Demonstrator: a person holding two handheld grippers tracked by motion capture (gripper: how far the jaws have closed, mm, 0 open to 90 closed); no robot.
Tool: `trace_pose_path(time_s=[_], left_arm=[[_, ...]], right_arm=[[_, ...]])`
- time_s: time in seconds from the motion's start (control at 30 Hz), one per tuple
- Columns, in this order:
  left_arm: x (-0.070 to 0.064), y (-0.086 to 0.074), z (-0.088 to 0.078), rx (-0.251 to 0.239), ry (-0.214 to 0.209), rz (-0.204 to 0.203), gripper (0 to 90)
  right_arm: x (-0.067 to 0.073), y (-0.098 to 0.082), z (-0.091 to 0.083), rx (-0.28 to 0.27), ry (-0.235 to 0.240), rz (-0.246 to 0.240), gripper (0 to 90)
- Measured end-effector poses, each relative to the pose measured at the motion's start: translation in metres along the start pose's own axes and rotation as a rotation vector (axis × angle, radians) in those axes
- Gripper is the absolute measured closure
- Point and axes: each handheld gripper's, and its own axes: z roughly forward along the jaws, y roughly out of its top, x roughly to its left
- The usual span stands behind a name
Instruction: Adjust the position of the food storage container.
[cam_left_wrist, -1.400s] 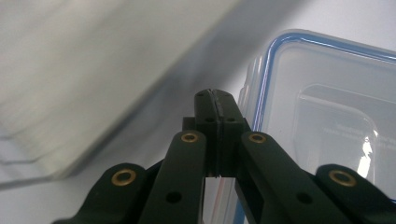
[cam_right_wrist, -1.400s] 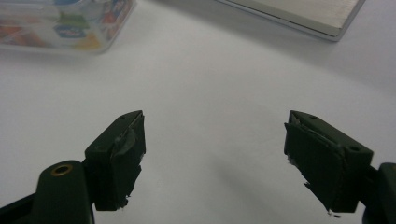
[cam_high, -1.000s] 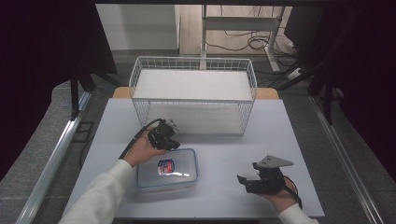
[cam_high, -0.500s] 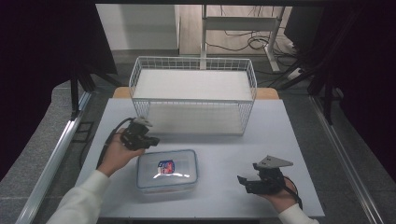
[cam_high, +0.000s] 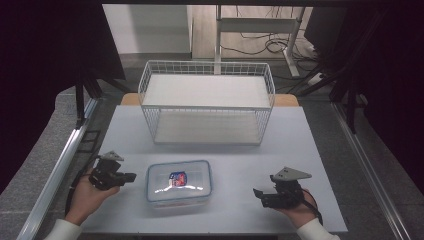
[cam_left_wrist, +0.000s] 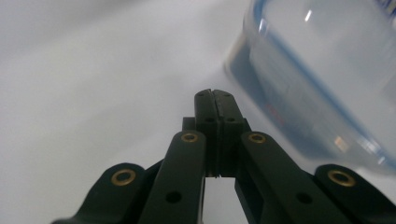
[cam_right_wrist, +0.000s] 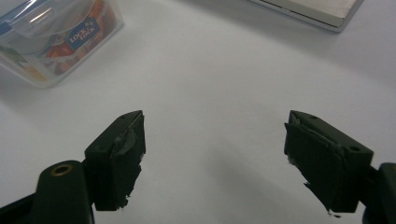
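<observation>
The jaws of the left gripper are pressed together on nothing just beside the clear lidded container, while those of the right gripper are spread wide over bare desk, well apart from the container. The container is seen lying flat near the front of the desk, ahead of the empty white wire basket, so it is judged that nothing has been gripped yet and that any lifting or placing is left to be done. Both grippers are held low at the desk's front edge, pointed inward toward the container, each carried in a hand resting near the surface.
</observation>
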Motion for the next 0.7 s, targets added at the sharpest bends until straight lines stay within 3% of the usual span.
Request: trace_pose_path(time_s=[0.13,0.33,0.5,0.7], left_arm=[[-0.007,-0.004,0.014,0.049,-0.028,0.015,89.8],[-0.017,0.003,0.023,0.062,-0.081,0.021,89.8],[-0.02,0.01,0.031,0.087,-0.058,0.025,89.8],[-0.022,0.02,0.039,0.086,-0.075,0.02,89.8]], right_arm=[[0.001,0.0,0.001,0.005,-0.001,-0.005,20.8],[0.001,0.0,0.0,0.0,-0.009,-0.005,20.8],[-0.001,-0.001,-0.001,0.0,-0.009,-0.005,20.8],[0.0,-0.001,-0.001,0.001,-0.013,-0.013,20.8]])
